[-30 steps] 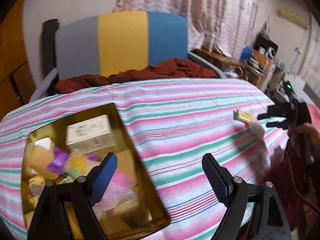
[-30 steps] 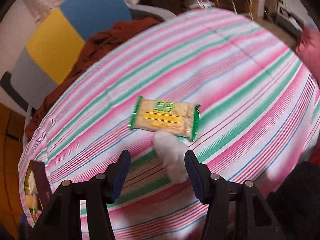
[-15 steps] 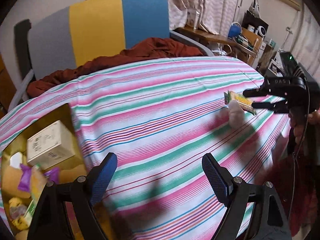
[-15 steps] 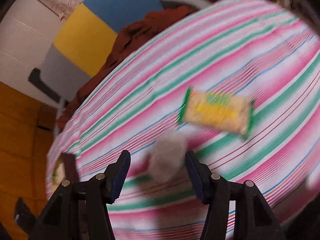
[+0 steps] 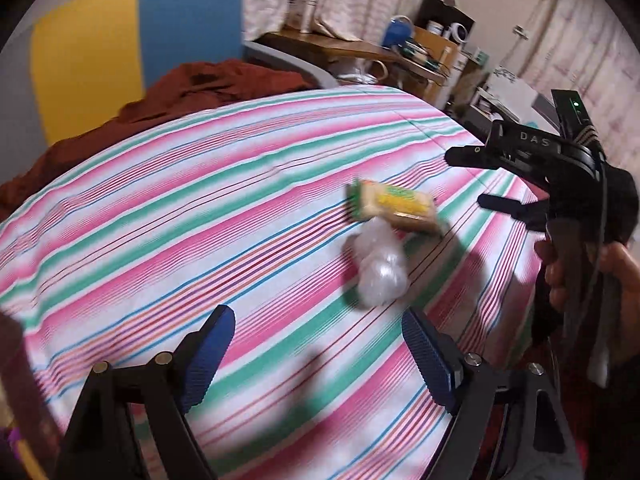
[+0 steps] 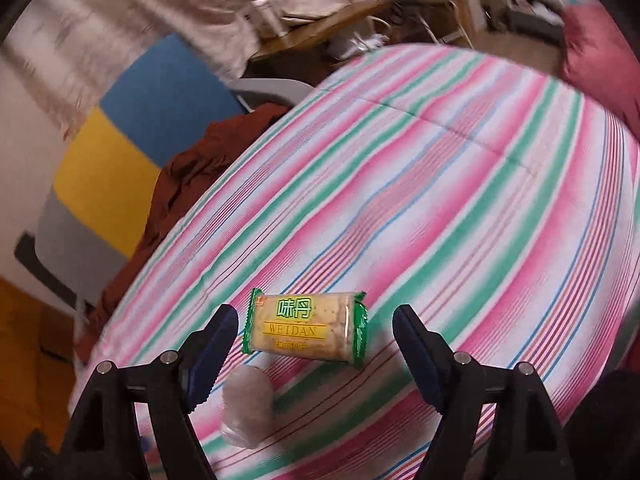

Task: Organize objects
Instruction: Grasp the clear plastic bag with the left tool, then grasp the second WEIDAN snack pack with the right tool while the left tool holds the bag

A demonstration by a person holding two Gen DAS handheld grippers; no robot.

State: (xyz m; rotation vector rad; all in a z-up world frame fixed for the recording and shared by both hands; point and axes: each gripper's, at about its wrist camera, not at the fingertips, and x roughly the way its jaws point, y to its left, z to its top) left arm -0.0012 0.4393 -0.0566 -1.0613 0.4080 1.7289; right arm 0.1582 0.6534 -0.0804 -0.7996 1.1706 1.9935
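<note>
Left gripper (image 5: 316, 356) hovers low over the striped cloth (image 5: 200, 208), jaws wide, easing slightly inward, nothing between them; small clear-wrapped bundle (image 5: 378, 270) lies just ahead and a touch right of its midline, resting on the cloth

Biscuit packet (image 6: 306, 330), green-ended with a yellow label, lies flat just beyond the bundle, the two touching or nearly so; cannot tell which

Right gripper (image 6: 316, 344) points down at the packet, jaws opening, packet framed between the fingers but pads clear of it; nothing gripped; in the left wrist view the same tool (image 5: 464, 178) sits at the right edge of the cloth, hand (image 5: 592, 272) on its handle

Risks, as judgement: both tools converge on one small cluster, so fingers may collide; closing on the packet may nudge the bundle aside; slick wrapper could slip from the pads; loose cloth may bunch under a low finger
</note>
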